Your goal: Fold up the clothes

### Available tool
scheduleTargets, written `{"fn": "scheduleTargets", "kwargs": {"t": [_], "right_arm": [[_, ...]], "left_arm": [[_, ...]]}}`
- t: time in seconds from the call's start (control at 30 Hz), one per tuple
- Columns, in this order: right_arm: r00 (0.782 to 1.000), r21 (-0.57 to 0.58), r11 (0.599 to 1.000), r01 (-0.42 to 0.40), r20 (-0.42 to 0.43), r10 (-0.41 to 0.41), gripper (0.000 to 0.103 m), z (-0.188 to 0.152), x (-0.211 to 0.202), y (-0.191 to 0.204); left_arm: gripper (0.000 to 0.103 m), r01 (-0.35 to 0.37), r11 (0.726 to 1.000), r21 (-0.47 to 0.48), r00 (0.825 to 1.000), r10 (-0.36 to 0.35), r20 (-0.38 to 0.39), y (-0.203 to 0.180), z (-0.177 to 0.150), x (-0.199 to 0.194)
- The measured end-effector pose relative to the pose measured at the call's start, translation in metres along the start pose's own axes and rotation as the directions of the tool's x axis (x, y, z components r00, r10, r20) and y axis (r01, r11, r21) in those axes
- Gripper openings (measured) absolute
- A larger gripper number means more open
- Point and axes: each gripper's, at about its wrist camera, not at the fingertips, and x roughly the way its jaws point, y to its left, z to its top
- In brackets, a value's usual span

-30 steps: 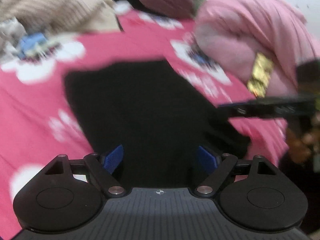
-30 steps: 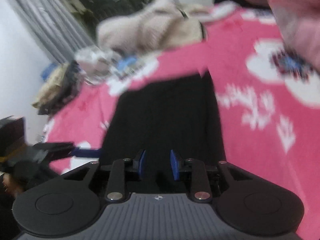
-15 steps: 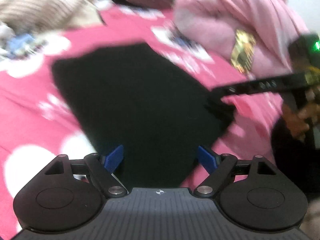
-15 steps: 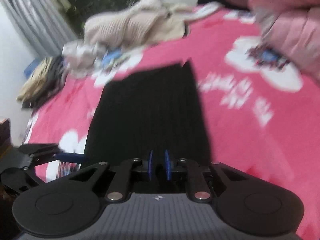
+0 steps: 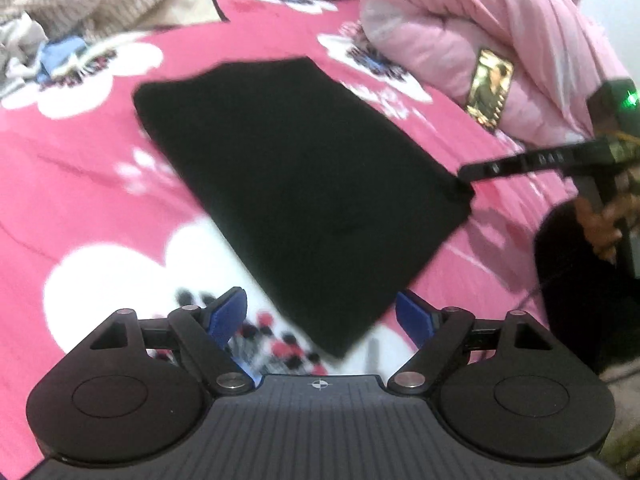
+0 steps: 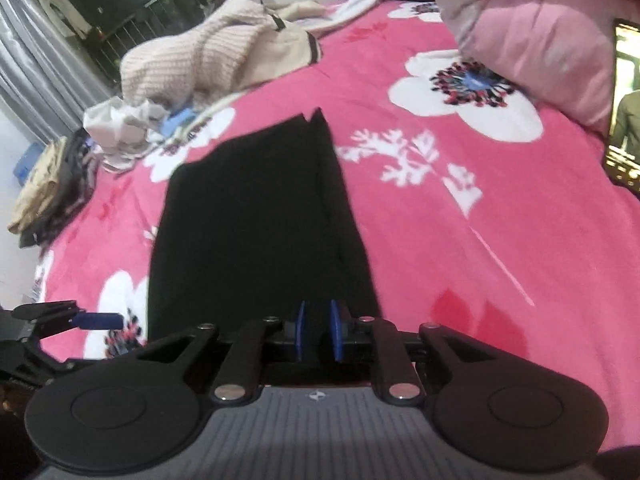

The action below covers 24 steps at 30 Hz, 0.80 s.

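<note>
Since a second ago the left claw (image 5: pixel 320 316) has drawn back off the black garment (image 5: pixel 296 184), fingers wide and empty; the right claw (image 6: pixel 318 336) has narrowed onto its near edge. Laid flat mid-bed (image 6: pixel 460 240), layered at one side, it suits mid-fold or finished; the grip itself is hidden — black on black.

Garment (image 5: pixel 304 184) flat on blanket (image 5: pixel 100 184); quilt (image 5: pixel 480 40) right.

Your left gripper (image 5: pixel 322 318) and right gripper (image 6: pixel 318 336) match: black linkages, silver screws, blue fingers (image 5: pixel 228 312), ribbed grey bodies marked with crosshairs.
</note>
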Motion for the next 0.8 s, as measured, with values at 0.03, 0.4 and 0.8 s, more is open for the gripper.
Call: {"fn": "scheduleTargets", "kwargs": {"t": [0.03, 0.4, 0.8], "right_arm": [[1.0, 0.008, 1.0, -0.005, 0.005, 0.005, 0.017, 0.003, 0.001, -0.001], [0.977, 0.17, 0.963, -0.21, 0.058, 0.203, 0.046, 0.066, 0.033, -0.043], [0.94, 0.187, 0.924, -0.333, -0.009, 0.341, 0.052, 0.114, 0.124, -0.069]], "left_arm": [[0.083, -0.021, 1.0, -0.009, 1.0, 0.021, 0.003, 0.002, 0.004, 0.002], [0.088, -0.203, 0.952, -0.23, 0.976, 0.216, 0.028, 0.033, 0.05, 0.044], [0.089, -0.155, 0.953, -0.261, 0.967, 0.201, 0.159, 0.062, 0.057, 0.065]]}}
